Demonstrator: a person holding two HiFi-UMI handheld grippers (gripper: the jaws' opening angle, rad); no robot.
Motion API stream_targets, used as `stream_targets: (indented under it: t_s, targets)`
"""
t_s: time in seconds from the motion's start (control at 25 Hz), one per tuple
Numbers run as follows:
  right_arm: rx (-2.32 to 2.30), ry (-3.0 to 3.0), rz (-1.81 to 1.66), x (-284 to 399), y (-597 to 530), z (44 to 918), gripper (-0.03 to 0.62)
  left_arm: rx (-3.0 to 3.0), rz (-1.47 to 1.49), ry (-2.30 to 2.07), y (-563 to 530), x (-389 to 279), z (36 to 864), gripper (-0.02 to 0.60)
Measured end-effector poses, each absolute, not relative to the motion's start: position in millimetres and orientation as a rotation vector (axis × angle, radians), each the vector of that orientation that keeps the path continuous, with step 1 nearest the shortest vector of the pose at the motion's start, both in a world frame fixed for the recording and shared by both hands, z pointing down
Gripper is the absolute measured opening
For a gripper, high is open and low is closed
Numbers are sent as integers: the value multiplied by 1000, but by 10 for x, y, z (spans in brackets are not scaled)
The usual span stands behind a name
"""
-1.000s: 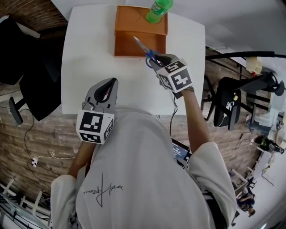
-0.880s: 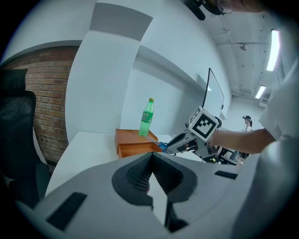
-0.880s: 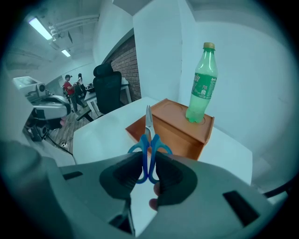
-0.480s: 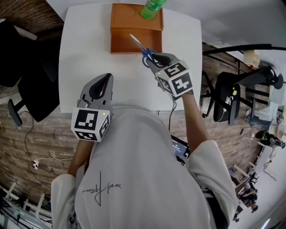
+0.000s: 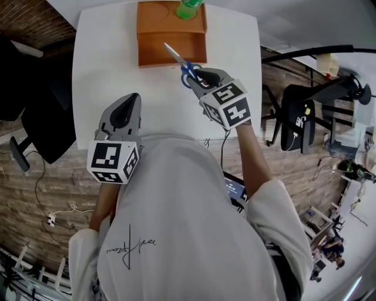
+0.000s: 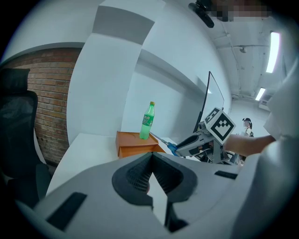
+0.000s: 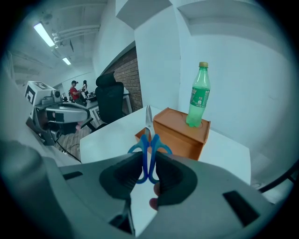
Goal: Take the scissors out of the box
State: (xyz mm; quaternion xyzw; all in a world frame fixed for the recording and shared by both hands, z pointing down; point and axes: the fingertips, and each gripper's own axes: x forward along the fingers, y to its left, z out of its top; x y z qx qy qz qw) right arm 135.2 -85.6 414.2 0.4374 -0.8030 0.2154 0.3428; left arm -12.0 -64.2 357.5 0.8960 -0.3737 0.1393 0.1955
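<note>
The right arm reaches forward from the shoulder with the elbow almost straight, and the right gripper (image 5: 197,75) points obliquely down toward the far side of the white tabletop (image 5: 106,70). Its jaws are closed on the blue handles of the scissors (image 5: 179,63); the right gripper view shows the handles pressed between the two pads while the metal blades, closed together, stick out ahead of them. The scissors are outside the orange box (image 5: 170,35) and in the air above the tabletop, and in the head view the blade tip lies over the front wall of the box. A green bottle (image 5: 189,8) stands upright on the top of the box. The left arm is bent and kept near the body, and the left gripper (image 5: 124,106) hovers over the near edge of the tabletop, pointing forward and slightly down, well apart from the box. Its jaws are together with nothing between them
</note>
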Motion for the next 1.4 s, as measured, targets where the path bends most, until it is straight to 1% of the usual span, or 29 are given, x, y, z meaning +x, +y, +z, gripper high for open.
stream_targets:
  t_s: [0.48, 1.16, 1.4]
  targets:
    - [1225, -2164, 532, 1392, -792, 3855, 98, 2487, 355, -1079, -695, -105, 3565, 6]
    - [1359, -2246, 511, 1428, -697, 3670, 98, 2442, 325, -1073, -736, -102, 3593, 6]
    - [1415, -2298, 551, 1450, -620, 3588, 98, 2438, 289, -1091, -740, -108, 3517, 6]
